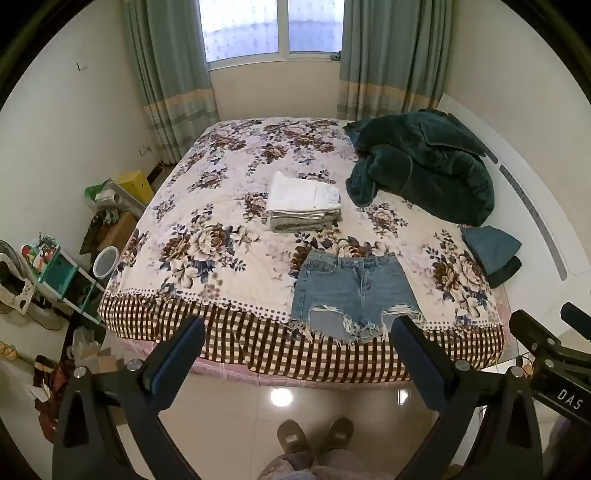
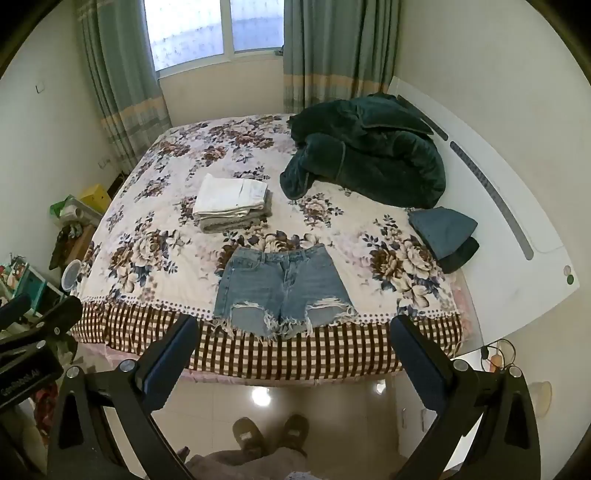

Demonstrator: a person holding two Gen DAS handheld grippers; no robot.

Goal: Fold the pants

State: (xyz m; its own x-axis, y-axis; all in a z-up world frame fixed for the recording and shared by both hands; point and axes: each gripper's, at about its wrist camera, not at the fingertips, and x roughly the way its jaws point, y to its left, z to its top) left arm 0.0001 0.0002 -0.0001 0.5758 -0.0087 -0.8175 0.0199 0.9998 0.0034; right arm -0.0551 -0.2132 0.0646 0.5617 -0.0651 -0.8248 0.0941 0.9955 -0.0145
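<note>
Frayed denim shorts (image 1: 354,295) lie flat at lower centre on the floral bedspread (image 1: 207,236), below a folded stack (image 1: 304,203). Left gripper (image 1: 297,354) and right gripper (image 2: 295,354) hover wide apart, empty.

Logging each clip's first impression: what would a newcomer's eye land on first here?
The denim shorts lie flat at the near edge of the floral bed, frayed hems toward the camera. Behind them sits a folded stack, and a dark green jacket is heaped at the far right. Both tools are open, above the floor.

A home bedroom: floral-quilted bed (image 1: 229,206), curtained window (image 1: 273,29).
</note>
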